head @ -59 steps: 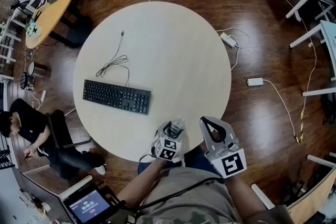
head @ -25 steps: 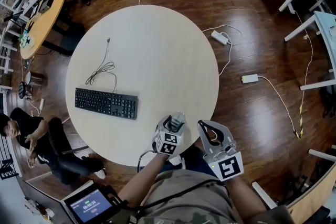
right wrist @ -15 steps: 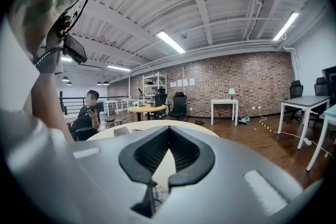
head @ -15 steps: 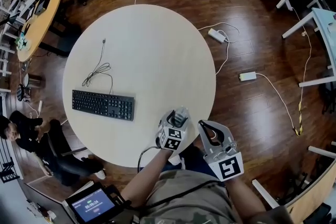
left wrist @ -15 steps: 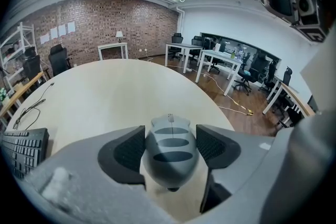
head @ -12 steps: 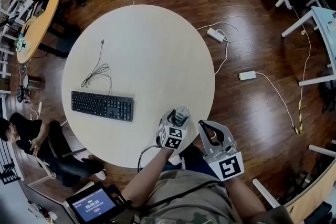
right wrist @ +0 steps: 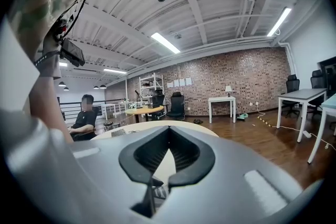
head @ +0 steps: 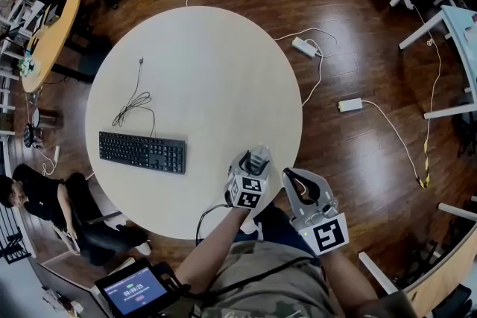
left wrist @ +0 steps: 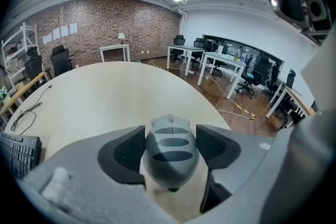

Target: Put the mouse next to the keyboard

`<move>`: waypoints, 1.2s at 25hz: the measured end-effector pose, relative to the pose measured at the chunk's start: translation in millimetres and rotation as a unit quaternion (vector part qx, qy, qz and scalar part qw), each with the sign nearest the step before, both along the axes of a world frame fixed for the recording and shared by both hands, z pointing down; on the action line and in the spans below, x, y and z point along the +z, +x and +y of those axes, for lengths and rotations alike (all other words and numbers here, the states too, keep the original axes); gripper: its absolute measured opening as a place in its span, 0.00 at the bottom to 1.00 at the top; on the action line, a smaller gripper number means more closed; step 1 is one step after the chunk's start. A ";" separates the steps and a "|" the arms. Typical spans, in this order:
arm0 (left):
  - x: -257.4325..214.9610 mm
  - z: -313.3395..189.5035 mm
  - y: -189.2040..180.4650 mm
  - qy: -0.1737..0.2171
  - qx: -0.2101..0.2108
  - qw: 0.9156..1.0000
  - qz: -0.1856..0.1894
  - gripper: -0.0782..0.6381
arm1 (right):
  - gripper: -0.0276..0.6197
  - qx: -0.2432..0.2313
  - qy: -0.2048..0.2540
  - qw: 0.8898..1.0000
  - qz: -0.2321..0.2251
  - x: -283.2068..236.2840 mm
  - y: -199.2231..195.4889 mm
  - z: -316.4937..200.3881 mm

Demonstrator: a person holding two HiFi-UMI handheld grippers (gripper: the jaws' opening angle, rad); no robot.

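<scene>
**Mouse aloft, keyboard waiting**

The left tongs (head: 257,157) are clamped on the grey mouse (left wrist: 169,150), held above the table (head: 216,63) well to the right of the keyboard (head: 141,153); the right tongs (right wrist: 167,129) are pinched together on nothing. I'd carry it low to the keyboard's right end and set it flat, just beside but not touching; the pale round top looks bare there, with dark wood floor (head: 358,33) all round.

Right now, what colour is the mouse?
The mouse is grey with darker bands; see left gripper view.
</scene>
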State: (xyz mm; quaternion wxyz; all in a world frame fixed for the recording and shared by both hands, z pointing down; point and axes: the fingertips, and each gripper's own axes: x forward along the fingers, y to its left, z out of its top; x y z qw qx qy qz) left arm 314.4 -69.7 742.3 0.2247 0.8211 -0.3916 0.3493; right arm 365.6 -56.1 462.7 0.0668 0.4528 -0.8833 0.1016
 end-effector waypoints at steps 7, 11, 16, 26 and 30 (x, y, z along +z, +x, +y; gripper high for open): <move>-2.5 -10.2 9.3 0.002 -0.002 1.000 0.002 0.55 | 0.05 0.023 -0.007 1.000 -0.005 -1.5 16.9 -7.5; -1.4 -14.0 13.6 0.009 -0.008 1.000 0.006 0.55 | 0.05 0.026 -0.005 1.000 -0.002 0.6 20.2 -6.8; -2.1 -16.2 14.1 0.015 -0.008 1.000 0.012 0.55 | 0.05 0.028 -0.004 1.000 -0.006 -0.5 18.9 -5.0; -11.9 -16.8 16.2 0.043 0.017 0.998 0.039 0.54 | 0.05 0.033 0.000 0.999 0.010 -4.7 19.4 5.0; -28.8 -14.9 14.0 0.071 0.022 0.996 0.047 0.54 | 0.05 0.026 -0.001 1.000 0.016 -5.2 12.6 12.3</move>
